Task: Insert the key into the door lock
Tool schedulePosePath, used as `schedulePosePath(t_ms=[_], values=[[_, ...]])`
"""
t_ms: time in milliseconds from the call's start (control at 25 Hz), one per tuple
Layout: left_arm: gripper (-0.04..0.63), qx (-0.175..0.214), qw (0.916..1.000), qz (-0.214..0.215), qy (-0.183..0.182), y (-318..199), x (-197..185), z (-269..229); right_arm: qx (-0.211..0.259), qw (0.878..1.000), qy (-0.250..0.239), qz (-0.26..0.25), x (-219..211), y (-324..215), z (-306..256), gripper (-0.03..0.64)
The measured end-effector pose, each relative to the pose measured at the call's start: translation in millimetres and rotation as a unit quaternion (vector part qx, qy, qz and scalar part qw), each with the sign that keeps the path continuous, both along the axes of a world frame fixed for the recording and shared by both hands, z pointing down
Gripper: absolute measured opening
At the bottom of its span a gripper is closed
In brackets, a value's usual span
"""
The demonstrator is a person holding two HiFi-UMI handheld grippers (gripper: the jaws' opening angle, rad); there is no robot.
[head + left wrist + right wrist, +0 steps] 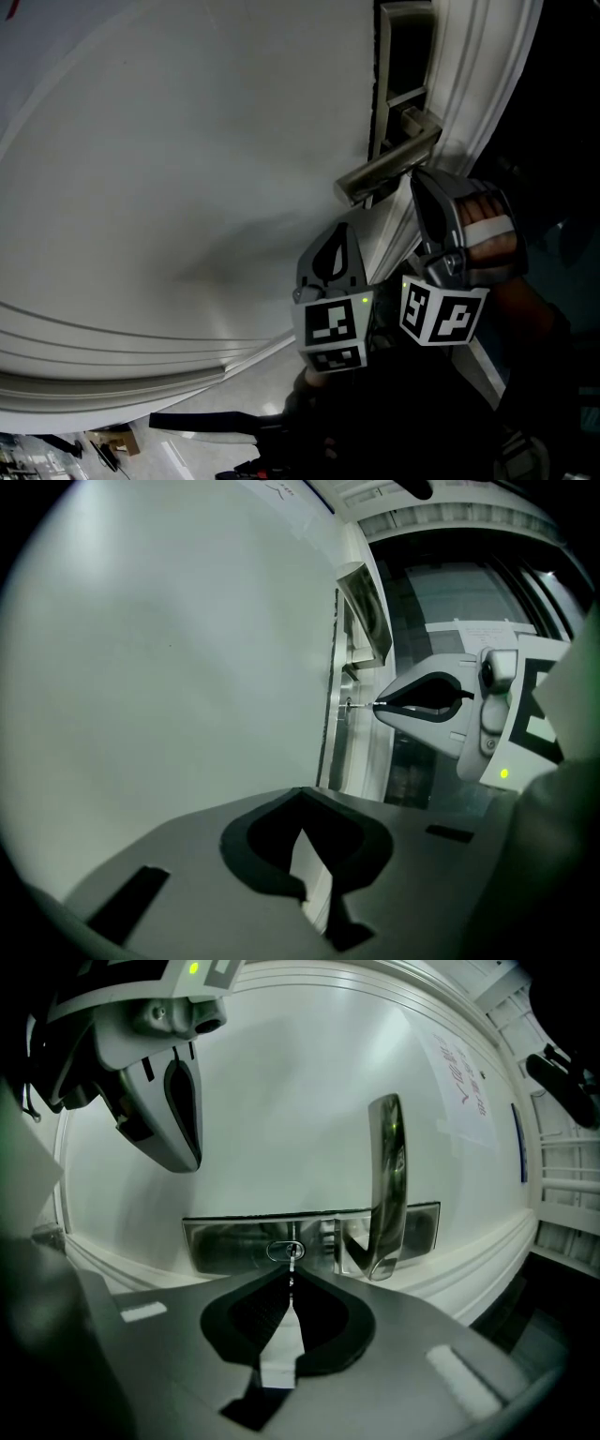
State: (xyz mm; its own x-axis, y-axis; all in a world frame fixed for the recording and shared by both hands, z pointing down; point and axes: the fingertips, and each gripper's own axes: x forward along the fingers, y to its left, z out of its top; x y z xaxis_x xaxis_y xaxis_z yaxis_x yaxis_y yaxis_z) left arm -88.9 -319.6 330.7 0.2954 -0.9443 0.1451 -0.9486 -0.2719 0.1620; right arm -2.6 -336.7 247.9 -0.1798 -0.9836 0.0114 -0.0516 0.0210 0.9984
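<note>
A white door (169, 169) fills the left and centre of the head view. At the lower centre of that frame, the left gripper (339, 227) points up at the door panel. In its own view its jaws are drawn together at the tips with nothing between them, and they are aimed at plain door surface just left of the lock.

To its right in the head view, the right gripper (415, 178) reaches in under the lever handle (389, 161). The handle juts out from the metal lock plate (401, 52) at the upper right of the frame.

In the right gripper view its jaws are clamped on the key (292, 1266). The thin blade of the key runs straight from the jaw tips to the keyhole (285, 1251) in the plate, left of the handle. The blade tip meets the keyhole, but how deep it sits cannot be told. The left gripper view shows the same blade bridging the short gap between the right gripper's tips and the plate
</note>
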Motion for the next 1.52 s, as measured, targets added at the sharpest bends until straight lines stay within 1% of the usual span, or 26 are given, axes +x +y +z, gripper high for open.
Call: schedulePosePath(t_ms=[520, 680, 840, 1520], values=[[0.000, 0.000, 1.0000, 0.001, -0.005, 0.3, 0.1, -1.2, -0.001, 1.000, -0.001, -0.004, -0.9, 0.8, -0.7, 0.012], [0.000, 0.000, 1.0000, 0.005, 0.001, 0.5, 1.6, -3.7, -0.001, 1.000, -0.001, -0.004, -1.2, 0.9, -0.6, 0.012], [0.000, 0.001, 1.0000, -0.001, -0.006, 0.4, -0.4, -1.8, -0.001, 1.000, -0.001, -0.005, -1.3, 0.6, -0.6, 0.012], [0.000, 0.000, 1.0000, -0.005, -0.004, 2.6, -2.3, -2.1, -0.004, 1.000, -0.001, -0.008, -1.9, 0.1, -1.5, 0.012]])
